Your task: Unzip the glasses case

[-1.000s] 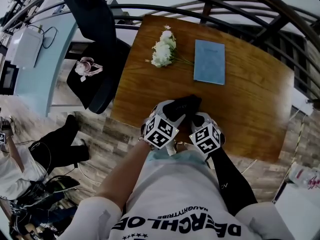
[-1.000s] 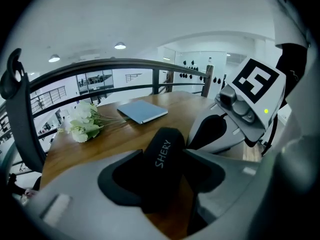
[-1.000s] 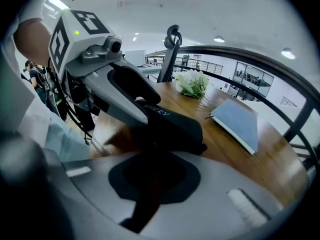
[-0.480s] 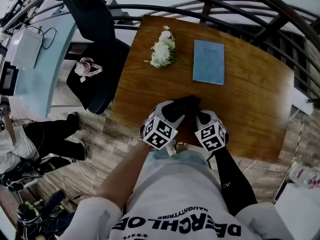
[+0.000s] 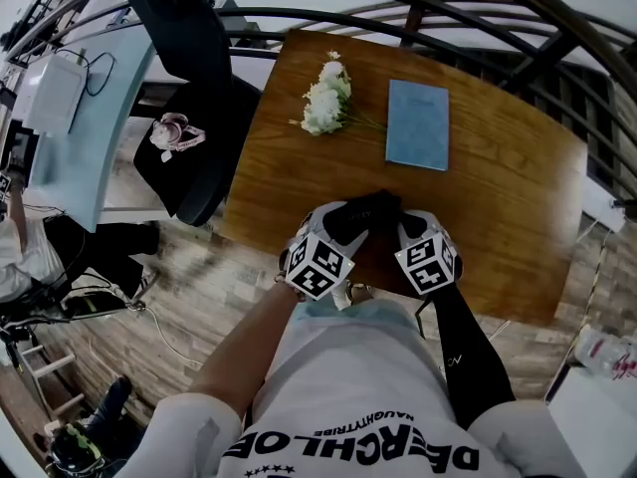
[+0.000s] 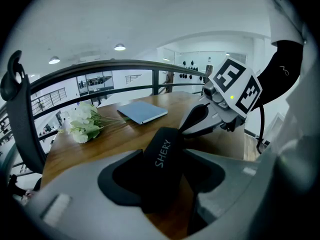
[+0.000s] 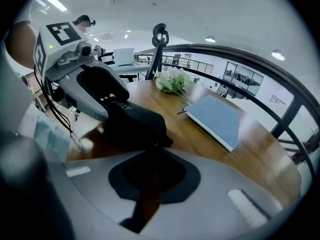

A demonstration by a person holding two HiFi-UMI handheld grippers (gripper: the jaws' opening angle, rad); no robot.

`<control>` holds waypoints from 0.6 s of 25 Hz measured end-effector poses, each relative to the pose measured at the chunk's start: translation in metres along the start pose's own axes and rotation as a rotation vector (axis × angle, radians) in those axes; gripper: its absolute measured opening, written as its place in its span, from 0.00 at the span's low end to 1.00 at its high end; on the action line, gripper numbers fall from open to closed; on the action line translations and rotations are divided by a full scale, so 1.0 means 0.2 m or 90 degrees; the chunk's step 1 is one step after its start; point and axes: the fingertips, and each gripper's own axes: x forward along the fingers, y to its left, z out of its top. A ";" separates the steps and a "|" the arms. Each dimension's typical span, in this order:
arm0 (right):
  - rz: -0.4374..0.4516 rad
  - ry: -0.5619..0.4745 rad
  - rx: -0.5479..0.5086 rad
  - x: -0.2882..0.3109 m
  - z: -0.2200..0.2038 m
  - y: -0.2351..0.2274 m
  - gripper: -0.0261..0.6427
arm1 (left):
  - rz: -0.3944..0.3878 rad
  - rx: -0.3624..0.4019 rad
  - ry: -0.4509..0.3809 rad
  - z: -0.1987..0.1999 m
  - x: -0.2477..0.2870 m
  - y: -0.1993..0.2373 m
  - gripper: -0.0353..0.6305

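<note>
A black glasses case (image 5: 363, 214) with white lettering is held over the near edge of the wooden table (image 5: 498, 197). My left gripper (image 5: 338, 229) is shut on it, and in the left gripper view its pads clamp the case (image 6: 162, 156) across its width. My right gripper (image 5: 398, 230) is shut at the case's right end. In the right gripper view its jaws (image 7: 152, 159) meet on a small zipper pull (image 7: 157, 144) at the edge of the case (image 7: 132, 119). The right gripper's fingers (image 6: 196, 118) also show behind the case in the left gripper view.
A bunch of white flowers (image 5: 323, 98) and a blue notebook (image 5: 418, 122) lie at the far side of the table. A black office chair (image 5: 189, 118) stands left of the table. A dark railing (image 5: 468, 28) curves behind it.
My right gripper has slid to the right along the case, staying shut. The left gripper and the case have held still. A person on the floor at the far left has moved.
</note>
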 end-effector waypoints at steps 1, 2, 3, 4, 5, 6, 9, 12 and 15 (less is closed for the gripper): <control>0.002 0.001 0.000 0.00 0.00 0.00 0.08 | 0.002 -0.001 0.000 0.00 0.00 0.00 0.43; 0.004 0.000 0.000 0.00 0.00 0.00 0.08 | 0.003 -0.001 0.000 0.00 0.00 0.00 0.44; 0.005 0.000 0.001 0.00 0.00 0.00 0.08 | 0.003 -0.004 0.000 0.00 0.00 0.00 0.44; 0.005 0.001 0.003 -0.01 -0.01 0.00 0.08 | 0.000 -0.009 0.001 0.01 0.00 -0.01 0.44; 0.005 0.002 0.006 -0.01 -0.01 0.00 0.08 | -0.004 -0.020 0.001 0.02 0.00 -0.01 0.43; 0.006 0.003 0.009 -0.01 -0.02 0.00 0.08 | -0.010 -0.034 0.001 0.03 -0.02 -0.02 0.44; 0.007 0.004 0.023 -0.02 -0.03 0.01 0.08 | -0.024 -0.062 -0.019 0.06 -0.10 -0.06 0.43; 0.007 0.000 0.038 -0.02 -0.03 0.01 0.08 | -0.074 -0.080 -0.016 0.01 -0.16 -0.16 0.21; 0.009 0.001 0.041 -0.03 -0.04 0.01 0.08 | -0.095 -0.123 0.015 -0.09 -0.15 -0.19 0.21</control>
